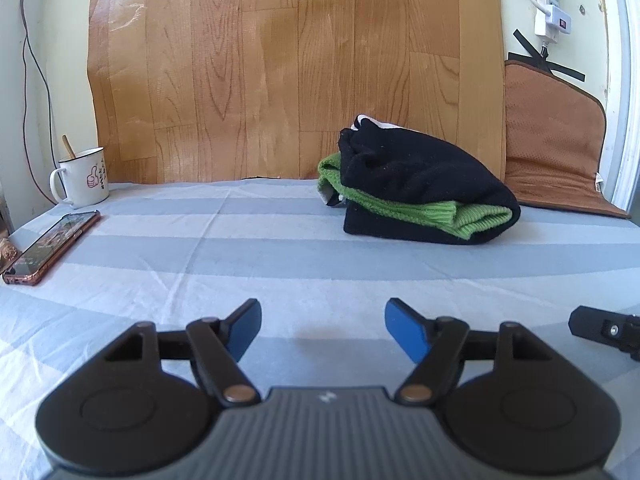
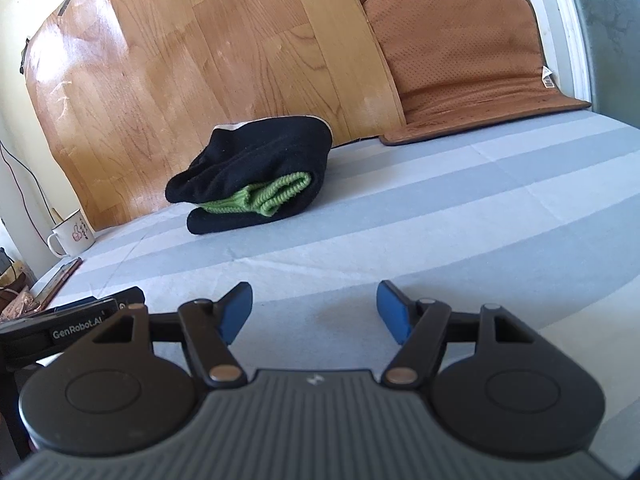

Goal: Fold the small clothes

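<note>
While both hand-held grippers, left and right, are held spread and empty, the folded black-and-green garment looks finished (nothing else seen); another garment would be needed.

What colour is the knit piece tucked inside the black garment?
Bright green knit piece, clearest in the right wrist view.

1. The left gripper is showing a dark grey ribbed housing with a small white logo, two black round-ended lobes, and black link arms on coppery pivot pins.
2. Its fingers are wearing blue pads.
3. The right gripper is looking the same; white "GenRobot.AI" lettering is showing on the left unit's side.
</note>
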The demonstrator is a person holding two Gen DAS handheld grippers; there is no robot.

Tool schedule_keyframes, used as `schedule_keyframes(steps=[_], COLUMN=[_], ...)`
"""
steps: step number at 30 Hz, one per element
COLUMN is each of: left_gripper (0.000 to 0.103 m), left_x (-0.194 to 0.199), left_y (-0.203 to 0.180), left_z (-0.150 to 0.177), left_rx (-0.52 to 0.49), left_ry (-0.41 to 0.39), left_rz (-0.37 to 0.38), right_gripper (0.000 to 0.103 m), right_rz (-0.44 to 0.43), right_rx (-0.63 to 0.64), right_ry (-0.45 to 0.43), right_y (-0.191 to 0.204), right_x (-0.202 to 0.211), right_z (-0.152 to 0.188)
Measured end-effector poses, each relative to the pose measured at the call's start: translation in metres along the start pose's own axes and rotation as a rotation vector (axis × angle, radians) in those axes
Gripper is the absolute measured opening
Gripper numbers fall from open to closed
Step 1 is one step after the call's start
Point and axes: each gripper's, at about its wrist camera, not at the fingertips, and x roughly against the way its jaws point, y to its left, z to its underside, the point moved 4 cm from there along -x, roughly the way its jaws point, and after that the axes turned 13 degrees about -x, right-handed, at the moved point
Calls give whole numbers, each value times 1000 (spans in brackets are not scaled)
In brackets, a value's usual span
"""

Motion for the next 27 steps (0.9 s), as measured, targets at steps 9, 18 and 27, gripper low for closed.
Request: schedule_keyframes(steps=[9, 18, 27], left_gripper=[80, 100, 103], left_x=[0, 1, -1], left_y=[-1, -6, -6], left_z=[0, -1, -1], left_rx=[-13, -55, -76], left_ry=[0, -2, 6], left_rz=[-4, -18, -20], right_gripper=[74, 76, 78], right_rz=[0, 1, 2], right_rx=[9, 14, 23], right_ry=[5, 6, 9], right_y=[1, 2, 3], right_x=[-1, -1, -2], right_z=[1, 1, 2])
